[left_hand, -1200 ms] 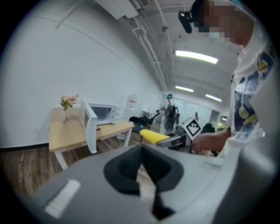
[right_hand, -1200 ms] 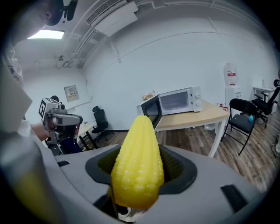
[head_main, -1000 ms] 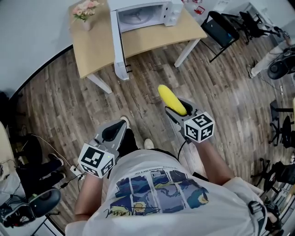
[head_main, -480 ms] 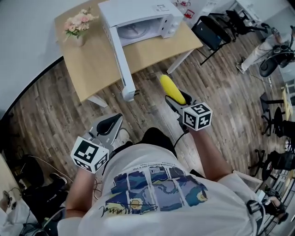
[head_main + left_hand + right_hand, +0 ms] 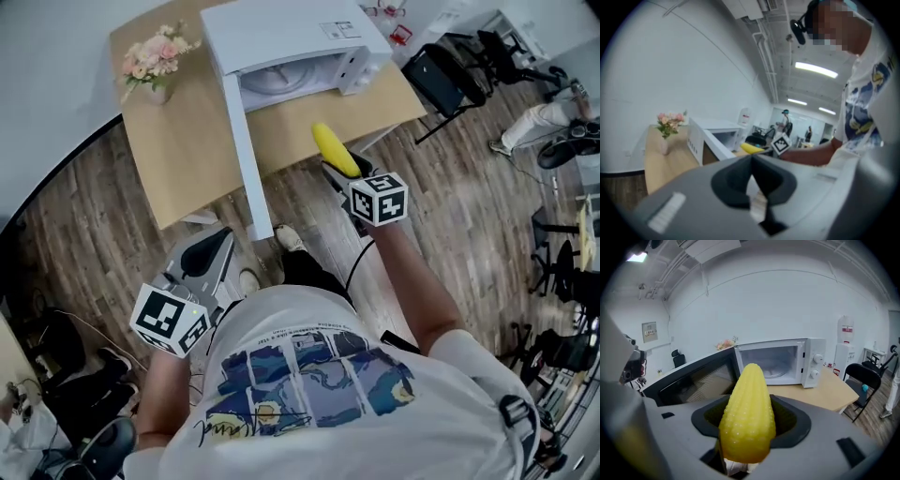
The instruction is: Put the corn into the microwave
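– Corn [image 5: 335, 150]: where is it found?
– It is gripped at its base by the right claw [image 5: 343, 173], whose jaws are closed on it. In the head view its tip is pointed toward 11 o'clock and is seen against the front edge of the desk [image 5: 187, 159].
– And the microwave [image 5: 281, 42]?
– It is set on the desk at 11 o'clock from the corn. Its door [image 5: 240, 141] is swung wide open toward 6 o'clock, and a round plate [image 5: 776, 371] is seen inside.
– How is the left claw [image 5: 211, 255] held?
– It is kept low at 7 o'clock, above the wooden floor [image 5: 84, 244], with its jaws brought together. Pink flowers [image 5: 150, 64] are placed at 9 o'clock of the microwave.
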Demonstrator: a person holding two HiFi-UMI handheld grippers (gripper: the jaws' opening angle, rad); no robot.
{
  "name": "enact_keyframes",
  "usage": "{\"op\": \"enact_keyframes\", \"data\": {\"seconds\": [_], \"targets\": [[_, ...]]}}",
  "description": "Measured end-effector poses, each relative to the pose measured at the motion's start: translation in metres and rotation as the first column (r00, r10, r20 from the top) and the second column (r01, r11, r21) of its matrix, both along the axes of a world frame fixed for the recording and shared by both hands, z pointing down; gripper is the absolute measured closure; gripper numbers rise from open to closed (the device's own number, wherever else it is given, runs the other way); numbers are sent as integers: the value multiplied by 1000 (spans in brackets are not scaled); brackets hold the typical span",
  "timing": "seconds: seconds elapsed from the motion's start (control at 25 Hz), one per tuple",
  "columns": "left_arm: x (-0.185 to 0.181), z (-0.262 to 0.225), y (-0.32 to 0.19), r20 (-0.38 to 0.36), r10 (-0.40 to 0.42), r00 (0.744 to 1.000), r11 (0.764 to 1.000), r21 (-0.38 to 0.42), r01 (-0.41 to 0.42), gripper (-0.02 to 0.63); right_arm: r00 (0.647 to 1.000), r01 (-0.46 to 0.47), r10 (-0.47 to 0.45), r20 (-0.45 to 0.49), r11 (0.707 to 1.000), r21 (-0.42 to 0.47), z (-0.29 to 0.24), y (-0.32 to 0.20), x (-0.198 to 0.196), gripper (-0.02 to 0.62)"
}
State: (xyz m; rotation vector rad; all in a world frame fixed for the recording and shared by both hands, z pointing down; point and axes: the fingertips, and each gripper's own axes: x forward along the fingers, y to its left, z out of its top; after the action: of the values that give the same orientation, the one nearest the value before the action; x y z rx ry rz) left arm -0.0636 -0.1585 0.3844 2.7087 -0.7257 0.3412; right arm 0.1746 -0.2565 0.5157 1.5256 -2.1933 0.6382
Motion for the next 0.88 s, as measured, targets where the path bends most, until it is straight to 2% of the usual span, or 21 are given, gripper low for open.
{"op": "enact_keyframes", "data": {"seconds": [0.24, 0.48, 0.72, 0.88], "targets": [[22, -6, -43, 21, -124, 992, 992, 3, 124, 598, 996, 90, -90, -29, 996, 1, 16, -99, 10, 347], [40, -4, -68, 47, -227, 973, 974, -8, 228, 598, 988, 150, -150, -41, 989, -4, 41, -172, 12, 347], [45, -7, -77, 56, -346, 937, 938, -2, 346, 598, 981, 181, -182, -67, 983, -21, 69, -229, 8, 347], [37, -4, -74, 76, -421, 904, 906, -4, 422, 598, 977, 194, -195, -88, 981, -20, 84, -262, 0, 347]]}}
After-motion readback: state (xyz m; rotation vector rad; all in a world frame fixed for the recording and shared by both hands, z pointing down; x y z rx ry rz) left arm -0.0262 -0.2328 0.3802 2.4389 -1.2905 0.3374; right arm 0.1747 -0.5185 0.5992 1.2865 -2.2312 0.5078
